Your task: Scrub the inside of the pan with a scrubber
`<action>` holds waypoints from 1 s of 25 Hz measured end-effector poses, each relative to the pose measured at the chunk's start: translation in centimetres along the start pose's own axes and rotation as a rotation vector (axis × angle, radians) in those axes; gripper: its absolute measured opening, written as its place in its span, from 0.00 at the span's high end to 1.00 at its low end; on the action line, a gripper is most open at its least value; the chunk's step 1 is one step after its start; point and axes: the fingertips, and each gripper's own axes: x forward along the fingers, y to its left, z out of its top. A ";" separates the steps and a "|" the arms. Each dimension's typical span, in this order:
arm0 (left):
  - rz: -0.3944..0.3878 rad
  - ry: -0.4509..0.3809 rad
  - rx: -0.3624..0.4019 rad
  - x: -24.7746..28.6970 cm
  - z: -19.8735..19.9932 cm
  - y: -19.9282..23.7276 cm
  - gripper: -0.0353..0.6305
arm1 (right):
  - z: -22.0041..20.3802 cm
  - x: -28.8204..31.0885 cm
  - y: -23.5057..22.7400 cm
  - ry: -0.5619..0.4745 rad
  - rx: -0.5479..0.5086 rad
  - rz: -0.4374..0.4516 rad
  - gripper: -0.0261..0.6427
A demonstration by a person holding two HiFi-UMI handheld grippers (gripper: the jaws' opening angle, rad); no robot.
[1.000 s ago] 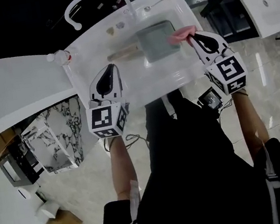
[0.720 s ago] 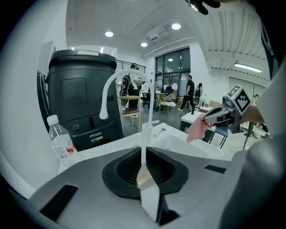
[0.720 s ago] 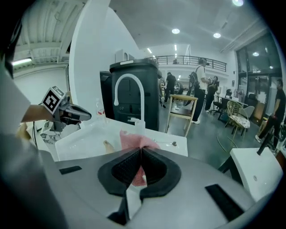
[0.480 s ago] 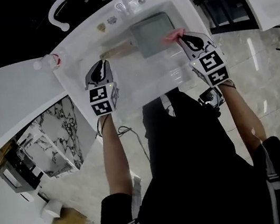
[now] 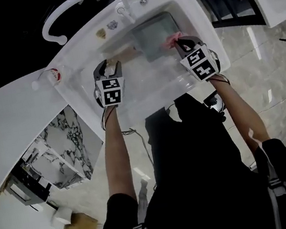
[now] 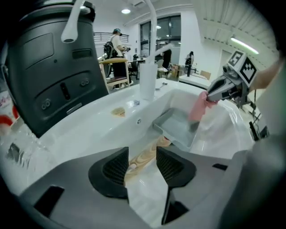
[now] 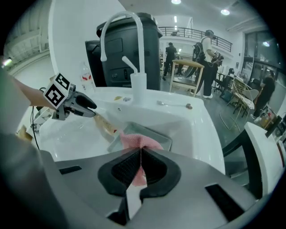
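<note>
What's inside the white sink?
A grey pan with a wooden handle lies there. The right tongs hold a pink scrubber over it, hiding part of the pan's floor.

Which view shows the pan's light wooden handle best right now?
The left gripper view: the light wooden handle lies close, straight ahead between the left gripper's opening jaws, its grain clear. In the right gripper view the handle is small, beside that gripper's tip. In the head view only a short stretch shows past the gripper.
</note>
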 end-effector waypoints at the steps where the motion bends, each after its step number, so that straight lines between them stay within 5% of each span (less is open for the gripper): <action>1: -0.005 0.012 0.032 0.6 -0.1 -0.1 0.67 | -0.4 0.7 0.1 0.020 -0.001 -0.006 0.93; 8: -0.033 0.094 0.057 3.4 -1.4 0.3 0.66 | -2.2 4.9 0.0 0.108 -0.046 -0.035 0.93; 13: -0.048 0.122 0.038 3.9 -1.5 0.4 0.66 | -5.0 8.5 -0.5 0.260 -0.136 -0.043 0.93; 25: -0.055 0.117 0.046 3.9 -1.6 0.3 0.66 | -9.6 13.1 -2.7 0.529 -0.283 -0.180 0.93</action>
